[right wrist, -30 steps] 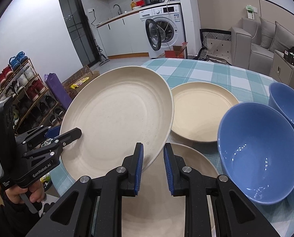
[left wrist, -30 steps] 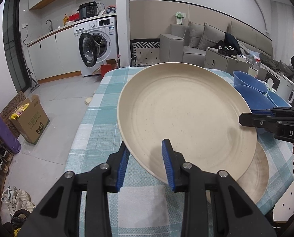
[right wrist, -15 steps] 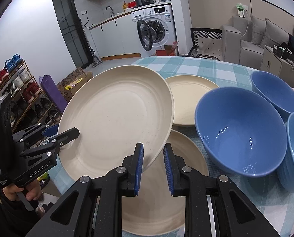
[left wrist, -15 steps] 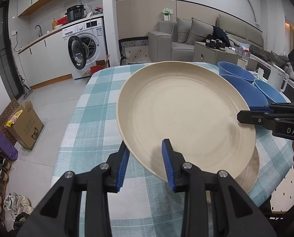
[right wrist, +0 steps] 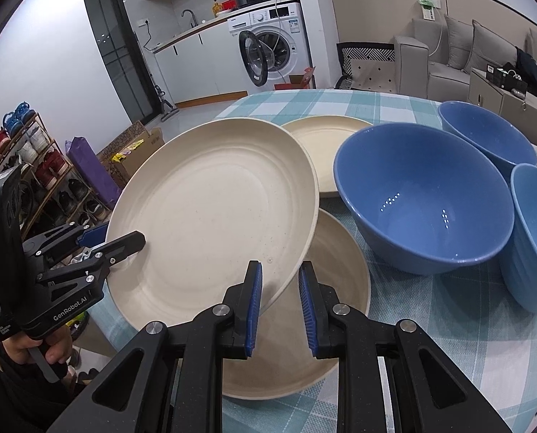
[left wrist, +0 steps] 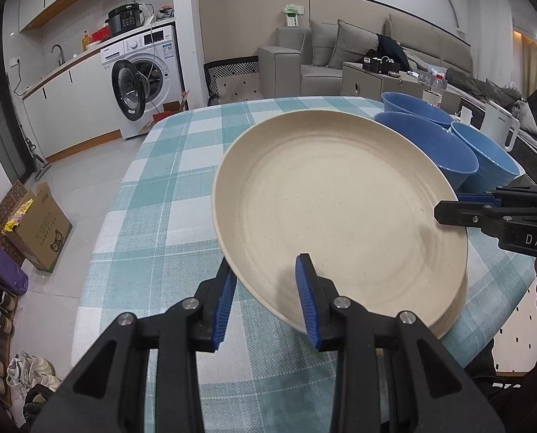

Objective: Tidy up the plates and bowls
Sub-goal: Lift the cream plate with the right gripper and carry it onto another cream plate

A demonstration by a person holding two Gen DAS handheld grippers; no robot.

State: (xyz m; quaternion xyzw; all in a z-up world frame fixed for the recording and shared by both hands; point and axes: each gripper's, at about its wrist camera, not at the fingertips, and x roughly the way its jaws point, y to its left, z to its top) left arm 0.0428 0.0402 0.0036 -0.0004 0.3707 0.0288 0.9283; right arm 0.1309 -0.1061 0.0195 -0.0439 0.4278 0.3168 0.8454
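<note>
I hold a large cream plate (left wrist: 340, 209) (right wrist: 214, 209) tilted above the table, gripped at two places on its rim. My left gripper (left wrist: 265, 267) is shut on the near rim, and in the right wrist view it (right wrist: 102, 241) clamps the plate's left edge. On the opposite edge my right gripper (right wrist: 280, 267) is shut on the rim, seen from the left wrist view at the right (left wrist: 449, 209). A second cream plate (right wrist: 326, 288) (left wrist: 452, 310) lies on the cloth just beneath. A third cream plate (right wrist: 322, 144) lies farther back. Three blue bowls (right wrist: 423, 198) (right wrist: 485, 133) (right wrist: 535, 234) stand to the right.
The table wears a teal checked cloth (left wrist: 167, 180), whose left edge drops to a tiled floor. A white kettle (left wrist: 499, 126) stands behind the bowls. A cardboard box (left wrist: 37, 227) and a shoe rack (right wrist: 34, 166) are on the floor at the left.
Both grippers have carried the held plate toward the blue bowls and a little lower. It now covers more of the plate beneath. Neither grip has changed.
</note>
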